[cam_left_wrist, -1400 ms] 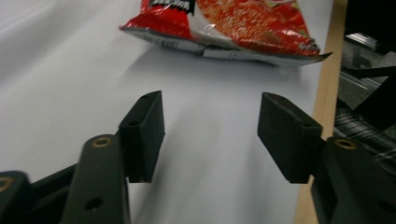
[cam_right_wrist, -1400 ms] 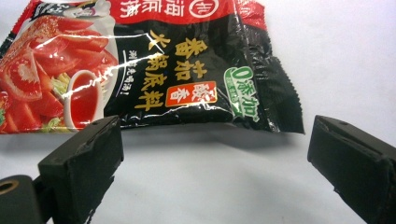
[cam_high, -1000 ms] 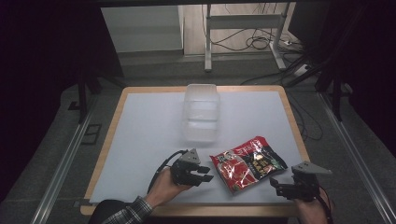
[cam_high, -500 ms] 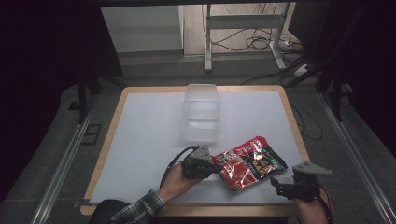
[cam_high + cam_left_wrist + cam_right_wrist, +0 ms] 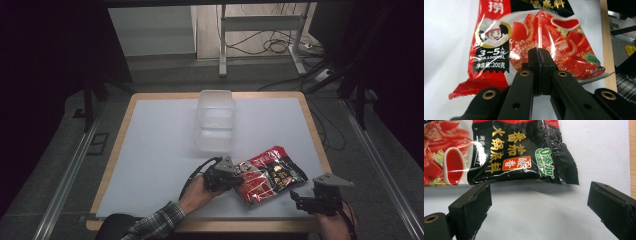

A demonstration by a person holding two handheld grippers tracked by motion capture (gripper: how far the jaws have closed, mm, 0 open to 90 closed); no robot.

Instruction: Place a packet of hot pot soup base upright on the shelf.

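Note:
A red and black hotpot soup base packet [image 5: 270,175] lies flat on the white table near its front edge. My left gripper [image 5: 238,178] is at the packet's left end, held by a hand in a plaid sleeve. In the left gripper view the jaws of my left gripper [image 5: 539,50] are pressed together over the packet's [image 5: 554,37] tomato picture, and I see nothing pinched between them. My right gripper [image 5: 296,196] stands just in front of the packet's right end. In the right gripper view my right gripper [image 5: 539,191] is open wide, short of the black end of the packet [image 5: 519,152].
A clear plastic container [image 5: 215,123] stands at the middle back of the table [image 5: 150,150]. The wooden table edge [image 5: 320,145] runs close to the right of the packet. A metal stand and cables lie on the floor beyond the table.
My left gripper has moved right, from beside the packet onto its left end. The right gripper and the packet have stayed in place.

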